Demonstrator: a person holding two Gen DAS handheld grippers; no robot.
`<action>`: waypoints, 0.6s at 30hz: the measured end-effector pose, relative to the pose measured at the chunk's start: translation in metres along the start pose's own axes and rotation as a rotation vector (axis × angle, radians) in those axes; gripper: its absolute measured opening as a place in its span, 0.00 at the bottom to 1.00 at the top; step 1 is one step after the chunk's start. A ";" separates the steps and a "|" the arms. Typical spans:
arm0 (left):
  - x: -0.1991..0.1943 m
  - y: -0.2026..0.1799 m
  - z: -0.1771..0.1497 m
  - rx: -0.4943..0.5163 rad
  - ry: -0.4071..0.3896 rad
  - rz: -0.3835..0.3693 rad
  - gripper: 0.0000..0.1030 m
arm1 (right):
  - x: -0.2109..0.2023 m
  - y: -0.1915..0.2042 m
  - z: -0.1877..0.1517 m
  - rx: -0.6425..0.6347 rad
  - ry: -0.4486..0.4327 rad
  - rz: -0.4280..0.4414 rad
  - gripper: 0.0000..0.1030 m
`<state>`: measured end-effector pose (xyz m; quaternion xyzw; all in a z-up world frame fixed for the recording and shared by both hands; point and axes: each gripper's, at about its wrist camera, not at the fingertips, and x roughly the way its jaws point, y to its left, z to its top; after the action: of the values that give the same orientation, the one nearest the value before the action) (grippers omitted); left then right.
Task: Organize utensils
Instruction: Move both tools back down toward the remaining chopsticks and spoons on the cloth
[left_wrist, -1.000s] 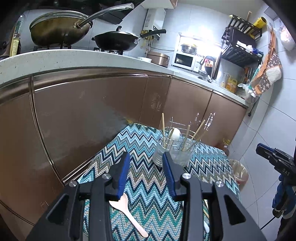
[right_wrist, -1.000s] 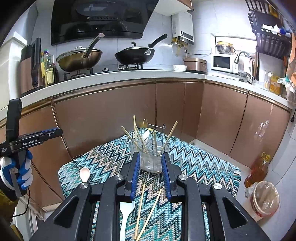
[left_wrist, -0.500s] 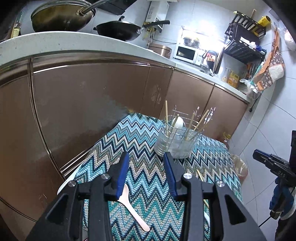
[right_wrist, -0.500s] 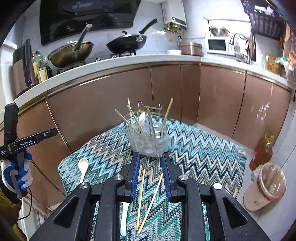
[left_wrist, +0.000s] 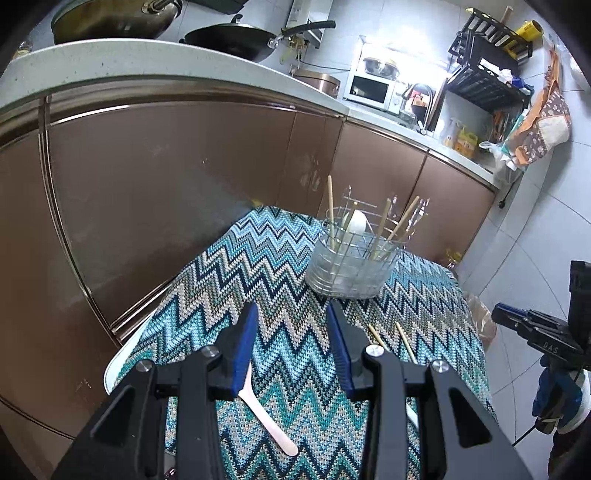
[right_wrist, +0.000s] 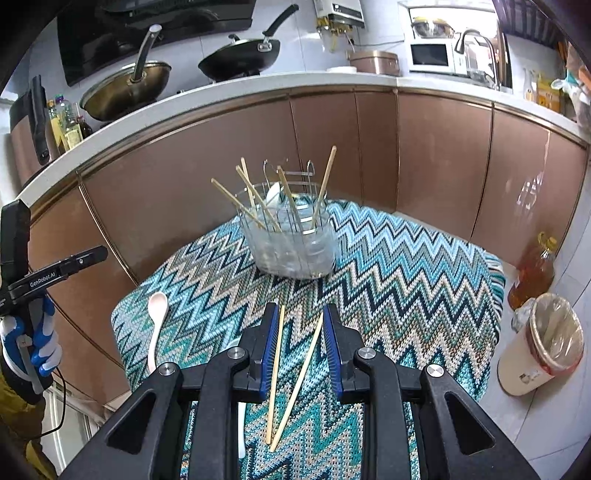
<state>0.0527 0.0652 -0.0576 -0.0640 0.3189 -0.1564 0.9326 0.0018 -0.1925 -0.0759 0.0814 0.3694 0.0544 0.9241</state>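
Now my right tool (right_wrist: 300, 314) hangs with its jaws apart and empty over two loose chopsticks (right_wrist: 291, 376), which lie on the zigzag-clothed surface (right_wrist: 406, 280) on my side of the holder (right_wrist: 291, 240). To do this well I'd drop straight down, straddle both sticks near their middles and pinch them together. My left tool (left_wrist: 291, 325) is apart too, empty, above a pale spoon (left_wrist: 266, 417). Only the right view shows that spoon's bowl; the left view hides it.

On the table (right_wrist: 461, 266): holder (right_wrist: 295, 243) at the far end, against the cabinets (right_wrist: 436, 155). Nearer than the holder: two chopsticks (right_wrist: 291, 380); left of them, a spoon (right_wrist: 155, 325).
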 end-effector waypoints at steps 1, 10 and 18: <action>0.002 0.000 -0.001 0.000 0.006 0.000 0.35 | 0.002 0.000 -0.001 0.000 0.009 0.000 0.24; 0.015 0.001 -0.006 -0.001 0.037 0.001 0.35 | 0.024 -0.003 -0.011 0.003 0.084 0.015 0.24; 0.027 0.004 -0.010 -0.022 0.067 0.004 0.35 | 0.037 -0.008 -0.014 0.007 0.121 0.022 0.24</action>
<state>0.0674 0.0593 -0.0820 -0.0684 0.3518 -0.1529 0.9209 0.0193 -0.1928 -0.1122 0.0856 0.4240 0.0683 0.8990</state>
